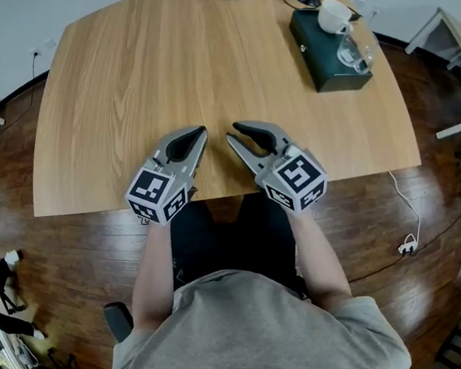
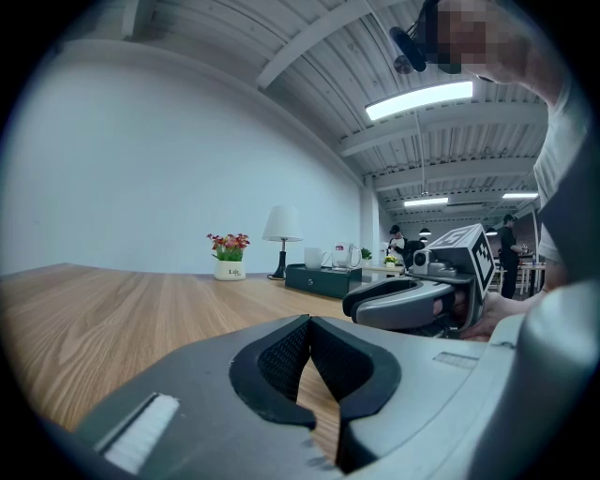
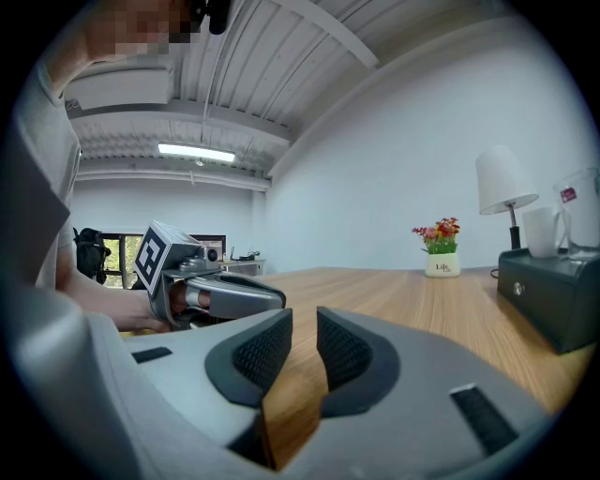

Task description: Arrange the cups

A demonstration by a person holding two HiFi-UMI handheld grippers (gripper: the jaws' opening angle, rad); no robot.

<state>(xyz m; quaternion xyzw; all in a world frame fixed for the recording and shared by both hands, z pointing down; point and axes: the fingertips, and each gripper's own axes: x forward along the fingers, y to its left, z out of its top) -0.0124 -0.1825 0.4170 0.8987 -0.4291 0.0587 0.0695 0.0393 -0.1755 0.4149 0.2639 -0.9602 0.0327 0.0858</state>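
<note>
Cups: none is near my grippers. My left gripper (image 1: 199,133) rests at the near edge of the table (image 1: 144,72), jaws together at the tips and empty. My right gripper (image 1: 233,132) lies just beside it, jaws a narrow gap apart, only wood showing between them.

Well beyond, at the far right, a white mug (image 1: 334,16) and a clear glass cup (image 1: 355,52) stand close together on a dark green box (image 1: 329,63). This layout fits two stages alike: cups waiting to be set in order, or cups already set there with my grippers parked.

Handling notes, as judgement: the glass looks smooth and slip-prone, and the pair leaves little room between. Neither jaw gap as it stands would admit a cup.
</note>
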